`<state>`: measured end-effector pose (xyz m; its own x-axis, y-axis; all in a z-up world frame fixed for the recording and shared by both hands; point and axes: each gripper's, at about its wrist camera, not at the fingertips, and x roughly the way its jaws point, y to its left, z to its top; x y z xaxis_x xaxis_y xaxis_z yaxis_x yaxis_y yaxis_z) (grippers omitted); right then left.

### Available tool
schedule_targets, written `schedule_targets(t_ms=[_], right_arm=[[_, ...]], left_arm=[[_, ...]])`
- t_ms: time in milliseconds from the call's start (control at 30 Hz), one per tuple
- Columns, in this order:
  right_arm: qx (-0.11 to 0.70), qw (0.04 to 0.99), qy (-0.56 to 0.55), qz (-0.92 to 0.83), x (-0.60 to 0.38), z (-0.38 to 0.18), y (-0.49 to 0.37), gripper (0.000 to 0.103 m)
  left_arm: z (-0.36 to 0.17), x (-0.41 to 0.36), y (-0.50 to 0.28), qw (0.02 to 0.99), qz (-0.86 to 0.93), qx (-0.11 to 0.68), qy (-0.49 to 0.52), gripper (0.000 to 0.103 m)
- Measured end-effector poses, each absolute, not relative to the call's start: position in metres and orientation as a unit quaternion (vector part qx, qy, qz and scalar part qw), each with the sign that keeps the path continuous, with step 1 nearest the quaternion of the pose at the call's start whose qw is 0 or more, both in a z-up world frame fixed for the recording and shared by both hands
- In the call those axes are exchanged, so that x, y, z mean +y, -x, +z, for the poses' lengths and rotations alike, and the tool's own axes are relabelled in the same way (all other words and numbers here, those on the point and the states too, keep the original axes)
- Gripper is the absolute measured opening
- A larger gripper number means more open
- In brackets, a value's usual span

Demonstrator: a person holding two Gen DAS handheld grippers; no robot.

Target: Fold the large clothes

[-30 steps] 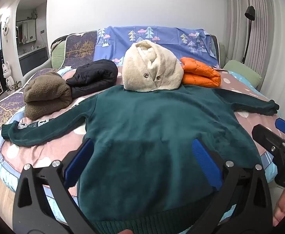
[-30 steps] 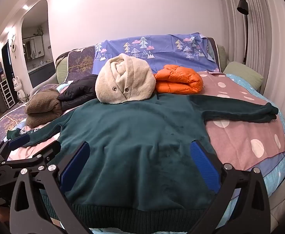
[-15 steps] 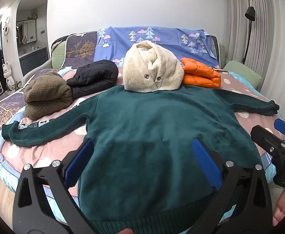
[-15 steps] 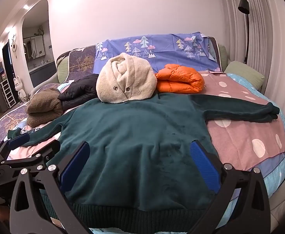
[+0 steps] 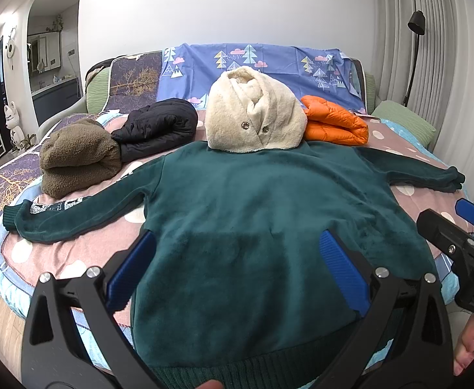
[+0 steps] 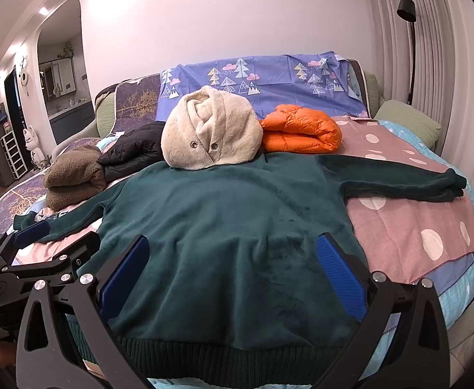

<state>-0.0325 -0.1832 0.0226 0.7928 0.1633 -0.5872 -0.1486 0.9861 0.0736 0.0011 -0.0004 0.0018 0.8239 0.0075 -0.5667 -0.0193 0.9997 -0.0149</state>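
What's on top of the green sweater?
The cream fleece bundle sits on the green sweater at its collar edge, so the neckline is hidden. Both grippers hover open above its hem; nothing else rests on it.

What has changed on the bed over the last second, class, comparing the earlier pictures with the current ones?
Nothing visibly changed: the dark green fleece sweater lies spread flat, both tools hover open near its hem, gripping nothing, and the folded garments behind sit as before.
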Motion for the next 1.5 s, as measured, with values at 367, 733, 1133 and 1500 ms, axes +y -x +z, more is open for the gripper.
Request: schedule_targets(t_ms=[367, 733, 1133, 1500], right_arm=[[0.312, 0.946, -0.014, 0.084, -0.183, 0.021, 0.032, 0.102], [0.313, 0.946, -0.017, 0.086, -0.183, 0.019, 0.032, 0.102], [0.308, 0.945, -0.032, 0.102, -0.194, 0.022, 0.016, 0.102], [0.311, 0.944, -0.037, 0.107, -0.197, 0.033, -0.025, 0.102]], left_arm=[[0.003, 0.002, 0.001, 0.955, 0.006, 0.296, 0.01, 0.101], [0.0, -0.001, 0.003, 0.955, 0.006, 0.298, 0.01, 0.101], [0.002, -0.001, -0.015, 0.954, 0.003, 0.3, 0.01, 0.101], [0.016, 0.008, -0.054, 0.954, -0.004, 0.3, 0.02, 0.101]])
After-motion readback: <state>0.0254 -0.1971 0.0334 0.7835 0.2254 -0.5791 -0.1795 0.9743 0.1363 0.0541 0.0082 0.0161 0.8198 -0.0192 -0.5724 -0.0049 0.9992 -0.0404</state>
